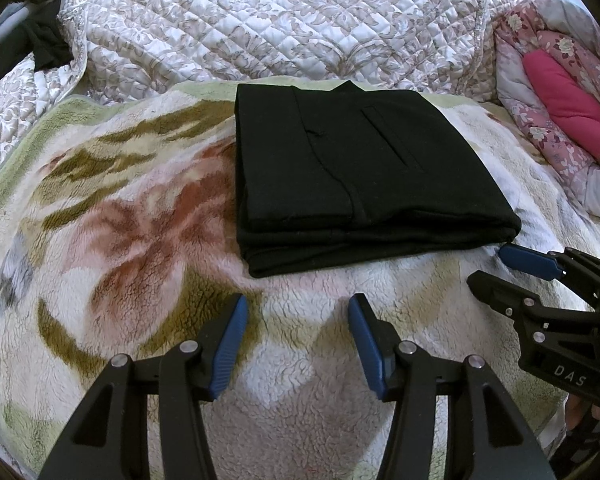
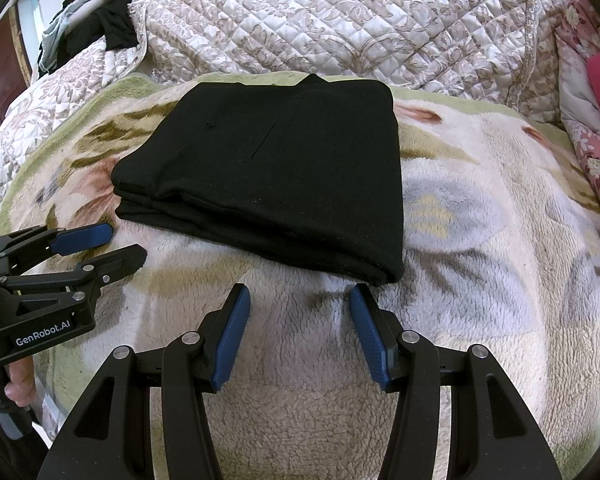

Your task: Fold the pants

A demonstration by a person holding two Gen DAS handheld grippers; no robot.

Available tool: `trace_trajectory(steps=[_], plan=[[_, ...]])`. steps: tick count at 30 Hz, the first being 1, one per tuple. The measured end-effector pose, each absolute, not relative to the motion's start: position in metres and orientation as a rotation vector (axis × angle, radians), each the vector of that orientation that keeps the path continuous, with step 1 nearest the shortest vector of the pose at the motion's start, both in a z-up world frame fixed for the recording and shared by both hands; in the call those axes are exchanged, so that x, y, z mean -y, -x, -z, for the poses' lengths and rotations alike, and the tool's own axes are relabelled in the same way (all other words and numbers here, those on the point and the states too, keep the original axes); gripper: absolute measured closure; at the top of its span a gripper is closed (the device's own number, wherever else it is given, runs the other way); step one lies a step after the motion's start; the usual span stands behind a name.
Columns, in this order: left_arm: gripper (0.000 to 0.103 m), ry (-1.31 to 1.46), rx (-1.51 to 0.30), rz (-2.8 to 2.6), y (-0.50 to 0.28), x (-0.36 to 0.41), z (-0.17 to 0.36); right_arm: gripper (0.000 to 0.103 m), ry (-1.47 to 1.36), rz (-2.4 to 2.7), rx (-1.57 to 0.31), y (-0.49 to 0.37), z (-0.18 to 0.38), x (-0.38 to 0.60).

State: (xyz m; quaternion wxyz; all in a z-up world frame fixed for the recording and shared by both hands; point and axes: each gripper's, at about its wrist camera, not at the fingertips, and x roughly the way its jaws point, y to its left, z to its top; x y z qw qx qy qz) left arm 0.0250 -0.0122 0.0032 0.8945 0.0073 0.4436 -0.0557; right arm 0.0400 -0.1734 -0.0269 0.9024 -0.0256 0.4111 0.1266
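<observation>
A bed is seen covered by a fleecy blanket (image 1: pixel 140 220) printed with faded leaves and flowers in green, brown and pink, and everything else is laid upon it. Nearest the cameras, the left gripper (image 1: pixel 298 306) is held just above bare fleece with its blue-padded jaws standing apart and nothing gripped between them; the right gripper (image 2: pixel 296 294) is held the same way, its jaws parted over empty fleece and closed on nothing. In the left wrist view the right gripper is seen at the right edge, its blue pad (image 1: pixel 530 262) lying close by the near right corner of the pants without clearly touching it. Just beyond both grippers the black pants (image 1: pixel 360 176) are found, folded into a compact, layered rectangle and laid flat near the middle of the blanket, a slit pocket being visible on the top layer. Behind the pants a quilted cover (image 1: pixel 280 20) in white and beige is bunched up, dark clothes (image 2: pixel 112 24) are hung at the far left, and a pink floral quilt (image 1: pixel 560 92) is heaped at the far right.
</observation>
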Motion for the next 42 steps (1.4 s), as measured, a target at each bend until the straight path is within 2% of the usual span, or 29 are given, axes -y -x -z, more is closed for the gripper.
trace_trajectory(steps=[42], plan=[[0.047,-0.02,-0.925,0.116,-0.0264,0.0118,-0.0026,0.049,0.057,-0.257,-0.847,-0.0395,0.0272,0.1717]])
